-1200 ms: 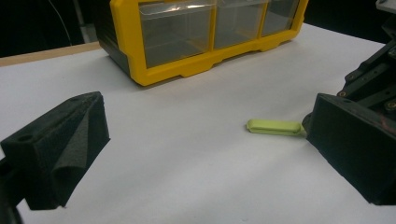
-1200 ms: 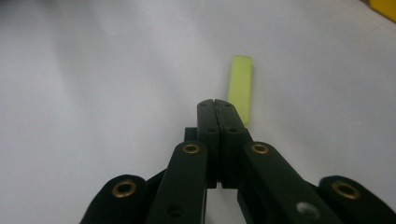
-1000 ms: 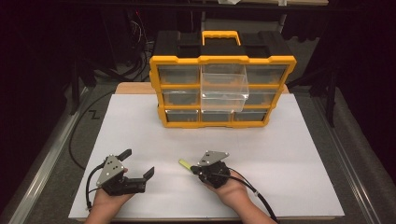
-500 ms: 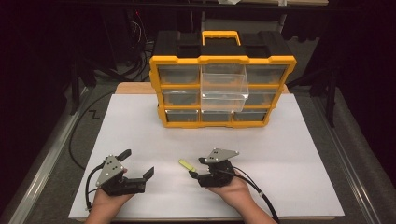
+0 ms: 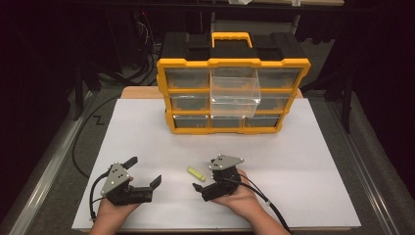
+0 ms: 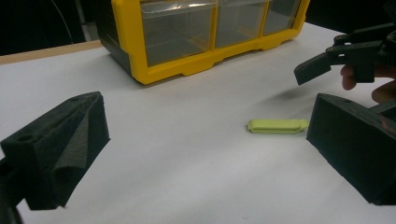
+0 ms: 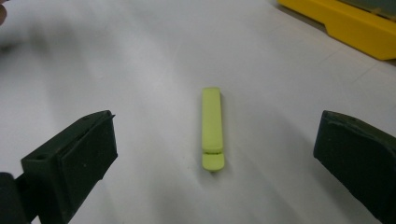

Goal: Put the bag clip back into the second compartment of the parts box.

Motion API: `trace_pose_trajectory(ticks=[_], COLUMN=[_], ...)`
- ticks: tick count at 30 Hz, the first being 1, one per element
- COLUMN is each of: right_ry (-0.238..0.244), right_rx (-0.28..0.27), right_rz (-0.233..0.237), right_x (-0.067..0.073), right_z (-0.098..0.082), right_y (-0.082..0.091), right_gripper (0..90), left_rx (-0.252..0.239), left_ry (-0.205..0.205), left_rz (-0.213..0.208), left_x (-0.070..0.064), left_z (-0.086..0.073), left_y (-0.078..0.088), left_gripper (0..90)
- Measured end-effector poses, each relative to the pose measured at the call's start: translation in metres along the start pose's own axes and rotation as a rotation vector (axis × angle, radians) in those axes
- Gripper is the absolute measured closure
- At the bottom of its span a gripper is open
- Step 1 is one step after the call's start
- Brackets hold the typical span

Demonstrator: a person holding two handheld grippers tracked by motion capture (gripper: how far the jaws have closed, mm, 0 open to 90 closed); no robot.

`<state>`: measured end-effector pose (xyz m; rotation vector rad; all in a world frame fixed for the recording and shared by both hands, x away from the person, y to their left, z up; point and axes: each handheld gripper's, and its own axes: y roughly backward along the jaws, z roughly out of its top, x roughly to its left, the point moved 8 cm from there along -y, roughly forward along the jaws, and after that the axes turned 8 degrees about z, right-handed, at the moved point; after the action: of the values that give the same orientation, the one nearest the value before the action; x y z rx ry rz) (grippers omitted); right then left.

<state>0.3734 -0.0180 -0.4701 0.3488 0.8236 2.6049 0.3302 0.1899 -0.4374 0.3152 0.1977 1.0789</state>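
On the white sheet [image 5: 147, 132] the green clip [image 7: 212, 128] lies free, ahead of my right gripper [image 7: 215, 154], jaws just opened wide (nothing held). Light, stiff, probably slippery; I'd pinch its long sides midway.

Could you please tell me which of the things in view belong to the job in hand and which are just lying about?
In the job:
- yellow-green clip, lying flat on the white sheet, touching neither jaw
- right gripper, whose jaws have just been opening, nothing between them
- pulled-out clear drawer, possibly

Just there:
- left gripper, open
- yellow organiser
- white sheet
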Motion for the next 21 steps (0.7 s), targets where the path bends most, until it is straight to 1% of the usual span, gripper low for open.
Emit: trace_pose_trajectory(ticks=[2,4,6,7,8,9,11,13,14,15,17,18,19,20,21], right_ry=[-0.013,-0.015,-0.022,-0.025,-0.025,-0.037,-0.049,-0.062,-0.065,-0.06,-0.066,-0.066,-0.062,-0.062,-0.062], right_rx=[0.007,0.013,0.013,0.01,0.01,0.01,0.017,0.031,0.039,0.044,0.054,0.064,0.078,0.078,0.085], right_rz=[0.003,0.009,0.013,0.012,0.012,0.007,0.011,0.022,0.029,0.03,0.04,0.034,0.039,0.039,0.038], right_x=[-0.001,-0.001,-0.002,-0.004,-0.004,-0.006,-0.009,-0.01,-0.009,-0.008,-0.008,-0.008,-0.008,-0.008,-0.007], right_z=[0.001,0.003,0.004,0.006,0.006,0.006,0.007,0.006,0.006,0.006,0.005,0.004,0.003,0.003,0.003], right_y=[-0.004,-0.007,-0.01,-0.013,-0.013,-0.014,-0.018,-0.022,-0.024,-0.026,-0.028,-0.029,-0.032,-0.032,-0.032], right_gripper=[0.1,0.1,1.9,9.8,9.8,13.1,20.1,31.5,35.3,40.2,52.5,55.7,60.7,60.7,62.8], left_rx=[0.0,0.0,0.0,0.0,0.0,0.001,0.002,0.003,-0.001,-0.002,-0.001,-0.001,-0.003,-0.003,-0.002], left_ry=[-0.001,-0.001,-0.002,-0.002,-0.002,-0.002,0.0,-0.003,-0.005,-0.007,-0.007,-0.005,-0.005,-0.004,-0.005], left_rz=[0.0,0.001,0.0,0.0,0.0,0.0,0.0,-0.001,-0.002,-0.003,-0.003,-0.003,-0.002,-0.001,-0.002], left_x=[0.0,0.0,0.0,0.001,0.001,0.001,0.001,0.0,0.0,0.0,0.0,0.0,0.0,0.0,0.0], left_z=[0.0,0.0,0.0,0.0,0.0,0.0,0.0,0.0,0.0,0.0,0.0,0.0,0.0,0.0,0.0], left_y=[0.0,0.0,0.0,0.0,0.0,0.0,0.0,0.0,0.0,0.0,0.0,0.0,0.0,0.0,0.0], left_gripper=[0.2,0.2,0.2,0.2,0.2,0.2,0.2,0.2,0.2,0.2,0.2,0.2,0.2,0.2,0.2])
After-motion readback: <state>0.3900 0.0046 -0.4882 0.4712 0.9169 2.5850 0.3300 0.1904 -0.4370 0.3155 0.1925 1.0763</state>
